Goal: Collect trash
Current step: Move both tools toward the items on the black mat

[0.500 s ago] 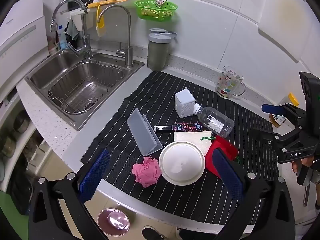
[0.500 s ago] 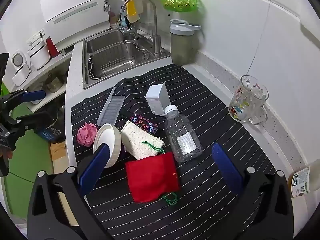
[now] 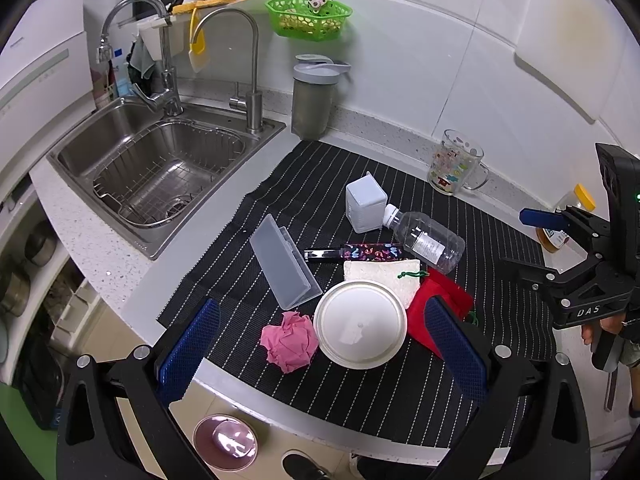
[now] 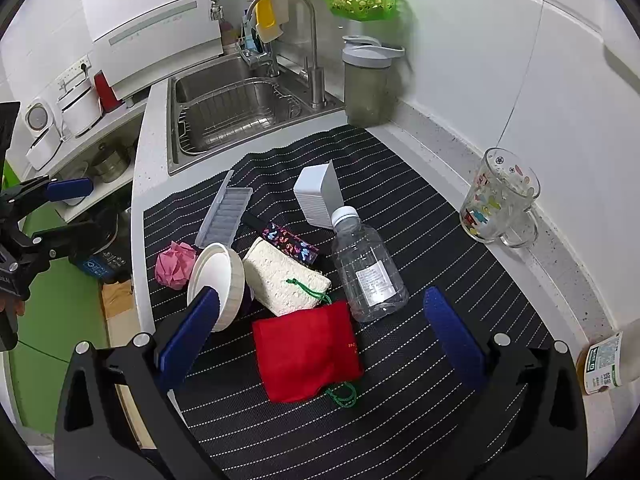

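Note:
A crumpled pink paper ball (image 3: pixel 289 339) lies at the near edge of the striped mat, left of a white bowl (image 3: pixel 360 324); it also shows in the right wrist view (image 4: pixel 175 263). An empty clear plastic bottle (image 3: pixel 426 240) lies on its side on the mat, also in the right wrist view (image 4: pixel 366 266). My left gripper (image 3: pixel 320 350) is open and empty above the mat's near edge, over the paper ball and bowl. My right gripper (image 4: pixel 320 336) is open and empty above a red pouch (image 4: pixel 308 350); from the left wrist view it hangs at the right (image 3: pixel 528 240).
On the black striped mat (image 3: pixel 400 380) lie a clear plastic case (image 3: pixel 284 260), a white box (image 3: pixel 364 202), a patterned pen case (image 3: pixel 370 251) and a white sponge cloth (image 4: pixel 280 276). A glass mug (image 4: pixel 500 200), grey jug (image 3: pixel 314 100) and sink (image 3: pixel 152 168) stand behind.

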`<state>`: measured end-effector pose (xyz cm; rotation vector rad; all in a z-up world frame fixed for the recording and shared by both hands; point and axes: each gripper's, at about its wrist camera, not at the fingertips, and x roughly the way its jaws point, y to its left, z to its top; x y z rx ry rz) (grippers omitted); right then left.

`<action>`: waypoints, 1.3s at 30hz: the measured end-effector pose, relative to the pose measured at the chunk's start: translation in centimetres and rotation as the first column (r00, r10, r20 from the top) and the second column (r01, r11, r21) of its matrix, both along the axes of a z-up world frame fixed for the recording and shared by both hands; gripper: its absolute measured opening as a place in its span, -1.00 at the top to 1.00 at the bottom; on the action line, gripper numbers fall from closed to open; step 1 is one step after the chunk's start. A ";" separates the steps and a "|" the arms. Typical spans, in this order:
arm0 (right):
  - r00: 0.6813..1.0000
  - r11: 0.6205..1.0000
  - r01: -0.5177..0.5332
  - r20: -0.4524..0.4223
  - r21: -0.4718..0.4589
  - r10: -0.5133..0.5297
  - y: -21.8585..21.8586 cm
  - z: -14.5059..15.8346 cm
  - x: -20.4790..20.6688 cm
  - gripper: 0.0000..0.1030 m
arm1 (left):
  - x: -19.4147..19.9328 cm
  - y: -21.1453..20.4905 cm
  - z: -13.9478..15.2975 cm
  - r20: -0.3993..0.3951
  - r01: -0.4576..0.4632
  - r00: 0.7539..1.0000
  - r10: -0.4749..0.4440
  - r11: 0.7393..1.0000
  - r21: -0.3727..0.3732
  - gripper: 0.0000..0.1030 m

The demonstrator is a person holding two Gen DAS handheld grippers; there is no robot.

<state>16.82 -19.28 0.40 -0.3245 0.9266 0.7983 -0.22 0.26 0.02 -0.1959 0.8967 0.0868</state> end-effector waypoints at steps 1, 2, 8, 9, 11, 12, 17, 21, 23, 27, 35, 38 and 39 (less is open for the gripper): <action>1.000 1.000 0.001 0.000 0.000 -0.001 0.0 0.0 0.0 -0.95 | 0.0 0.0 0.0 -0.001 -0.001 1.000 0.001 1.000 0.002 -0.90; 1.000 1.000 0.002 -0.002 -0.001 -0.002 0.0 0.0 0.0 -0.95 | 0.0 0.0 0.0 -0.001 -0.001 1.000 0.001 1.000 0.001 -0.90; 1.000 1.000 0.001 -0.004 -0.001 -0.001 0.1 0.0 -0.1 -0.95 | -0.1 0.0 -0.2 -0.003 0.001 1.000 -0.001 1.000 -0.003 -0.90; 1.000 1.000 0.002 -0.004 0.000 -0.002 0.1 -0.1 -0.1 -0.95 | -0.1 0.0 -0.2 -0.002 0.001 1.000 -0.001 1.000 -0.001 -0.90; 1.000 1.000 0.001 -0.001 0.000 -0.001 -0.2 -0.5 0.0 -0.95 | -0.1 0.0 -0.2 -0.001 0.001 1.000 -0.001 1.000 -0.001 -0.90; 1.000 1.000 0.000 0.000 0.001 0.000 -0.2 -0.4 0.1 -0.95 | -0.1 0.0 -0.2 0.000 0.001 1.000 -0.001 1.000 -0.002 -0.90; 1.000 1.000 -0.002 -0.002 -0.001 0.002 -0.2 -0.5 0.2 -0.95 | -0.1 0.0 -0.3 -0.001 0.002 1.000 -0.002 1.000 -0.001 -0.90; 1.000 1.000 -0.002 0.002 -0.002 0.002 -0.2 -0.6 0.2 -0.95 | 0.0 0.0 -0.4 -0.002 0.001 1.000 -0.001 1.000 -0.002 -0.90; 1.000 1.000 -0.002 0.005 -0.002 0.002 -0.2 -0.7 0.2 -0.95 | 0.0 -0.1 -0.5 -0.002 0.000 1.000 0.000 1.000 -0.002 -0.90; 1.000 1.000 -0.004 0.010 -0.015 0.004 0.0 -1.1 0.4 -0.95 | 0.0 -0.1 -0.5 -0.002 0.000 1.000 0.000 1.000 -0.002 -0.90; 0.997 0.996 -0.008 0.079 -0.086 0.014 0.5 -1.4 1.2 -0.95 | 0.8 0.3 -0.9 -0.015 0.003 1.000 -0.003 1.000 -0.009 -0.90; 0.998 0.996 -0.011 0.061 -0.088 0.017 0.6 -2.2 2.2 -0.95 | 1.0 0.5 -1.1 -0.018 0.001 1.000 -0.002 1.000 -0.012 -0.90; 0.998 0.996 -0.011 0.057 -0.087 0.016 0.7 -2.5 2.7 -0.95 | 1.1 0.6 -1.2 -0.019 0.000 1.000 0.000 1.000 -0.014 -0.90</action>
